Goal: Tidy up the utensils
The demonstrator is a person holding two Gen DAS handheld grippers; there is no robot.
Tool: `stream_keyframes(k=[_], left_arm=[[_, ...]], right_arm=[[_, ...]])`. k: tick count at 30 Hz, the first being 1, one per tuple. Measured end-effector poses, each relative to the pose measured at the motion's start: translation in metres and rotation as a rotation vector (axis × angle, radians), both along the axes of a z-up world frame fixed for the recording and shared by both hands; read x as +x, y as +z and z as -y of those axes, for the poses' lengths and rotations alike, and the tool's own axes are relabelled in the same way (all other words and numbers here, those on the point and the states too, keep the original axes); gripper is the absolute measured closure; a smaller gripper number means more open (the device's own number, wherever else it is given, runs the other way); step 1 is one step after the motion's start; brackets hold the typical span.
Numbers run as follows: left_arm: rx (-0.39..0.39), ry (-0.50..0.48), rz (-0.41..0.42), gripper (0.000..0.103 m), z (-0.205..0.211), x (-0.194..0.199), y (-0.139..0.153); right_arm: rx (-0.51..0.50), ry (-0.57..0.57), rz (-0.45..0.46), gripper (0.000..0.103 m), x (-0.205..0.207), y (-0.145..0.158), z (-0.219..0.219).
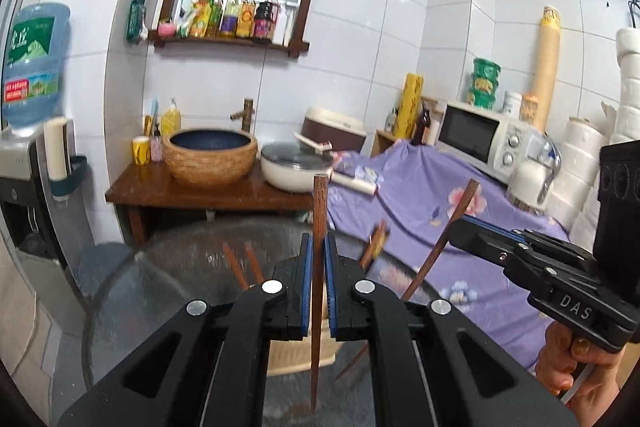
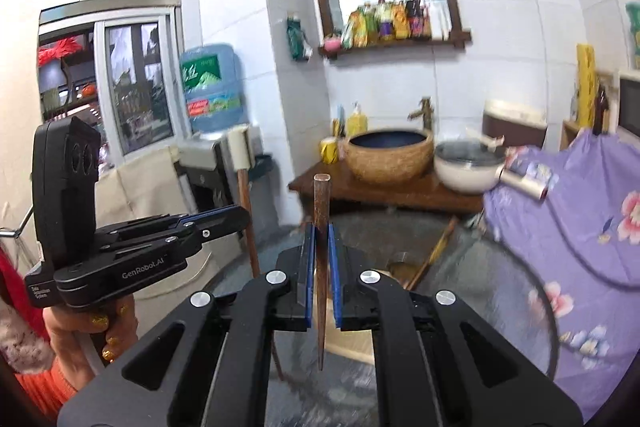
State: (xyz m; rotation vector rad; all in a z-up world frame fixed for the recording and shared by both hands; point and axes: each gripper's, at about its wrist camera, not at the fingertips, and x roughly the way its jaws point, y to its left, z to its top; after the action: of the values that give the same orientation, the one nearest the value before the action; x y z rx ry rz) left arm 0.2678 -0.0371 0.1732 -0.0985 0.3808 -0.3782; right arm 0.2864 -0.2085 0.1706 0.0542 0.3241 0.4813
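Left gripper (image 1: 319, 247) is clamped on a brown wooden chopstick (image 1: 319, 211), held roughly upright between the blue pads (image 1: 307, 267), pointed end down above the round glass table (image 1: 160, 267). Right gripper (image 2: 320, 239) grips a second chopstick (image 2: 321, 203) the same way, thick end up, tip pointing down. In the left wrist view the right gripper (image 1: 460, 227) appears to the right with its chopstick tilted. More chopsticks (image 1: 244, 263) lie blurred on the glass. A purple floral cloth (image 1: 420, 195) lies beyond the table.
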Motion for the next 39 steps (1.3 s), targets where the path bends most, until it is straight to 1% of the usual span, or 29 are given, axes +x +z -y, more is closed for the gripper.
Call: stream_keyframes(k=[3,5,7,8,10,12,17,20,24,28,31,32,33,34,35,36,37,39], left_arm=[[0.005,0.028,0.018,0.097,0.004,0.017,0.019],[0.010,0.049,0.021,0.097,0.006,0.030,0.027],[0.017,0.071,0.020,0.098,0.008,0.042,0.030],[0.020,0.076,0.017,0.101,0.008,0.047,0.030],[0.033,0.087,0.001,0.102,0.012,0.058,0.025],[0.041,0.097,-0.012,0.102,0.013,0.066,0.017],[0.041,0.095,-0.088,0.102,0.015,0.086,-0.018],[0.048,0.095,-0.122,0.102,0.015,0.090,-0.039],[0.046,0.101,-0.162,0.102,0.012,0.092,-0.065],[0.049,0.100,-0.188,0.102,0.011,0.090,-0.084],[0.058,0.107,-0.181,0.102,0.010,0.082,-0.096],[0.063,0.110,-0.175,0.102,0.010,0.079,-0.099],[0.068,0.110,-0.169,0.101,0.010,0.077,-0.102],[0.074,0.112,-0.163,0.095,0.010,0.073,-0.105],[0.077,0.118,-0.158,0.089,0.010,0.070,-0.107],[0.080,0.126,-0.149,0.068,0.009,0.065,-0.111],[0.080,0.133,-0.141,0.048,0.007,0.061,-0.113],[0.069,0.170,-0.101,0.036,0.000,0.046,-0.118]], right_arm=[[-0.013,-0.037,0.044,0.095,0.016,0.022,-0.003],[-0.026,-0.058,0.048,0.095,0.029,0.030,-0.005],[-0.037,-0.083,0.053,0.095,0.039,0.034,-0.006],[-0.042,-0.092,0.052,0.095,0.044,0.035,-0.007],[-0.052,-0.106,0.043,0.095,0.054,0.033,-0.008],[-0.055,-0.119,0.021,0.095,0.066,0.022,-0.008],[-0.073,-0.133,-0.063,0.095,0.091,-0.024,-0.011],[-0.085,-0.141,-0.105,0.095,0.099,-0.052,-0.013],[-0.098,-0.148,-0.143,0.095,0.107,-0.079,-0.015],[-0.086,-0.151,-0.153,0.095,0.108,-0.096,-0.015],[-0.105,-0.155,-0.156,0.095,0.108,-0.104,-0.016],[-0.113,-0.157,-0.155,0.093,0.107,-0.106,-0.018],[-0.120,-0.166,-0.151,0.081,0.106,-0.109,-0.018],[-0.119,-0.176,-0.143,0.071,0.104,-0.110,-0.017],[-0.106,-0.189,-0.122,0.047,0.098,-0.112,-0.014],[-0.098,-0.191,-0.113,0.042,0.094,-0.112,-0.013],[-0.096,-0.194,-0.103,0.042,0.088,-0.114,-0.011],[-0.110,-0.203,-0.083,0.042,0.077,-0.117,-0.011]])
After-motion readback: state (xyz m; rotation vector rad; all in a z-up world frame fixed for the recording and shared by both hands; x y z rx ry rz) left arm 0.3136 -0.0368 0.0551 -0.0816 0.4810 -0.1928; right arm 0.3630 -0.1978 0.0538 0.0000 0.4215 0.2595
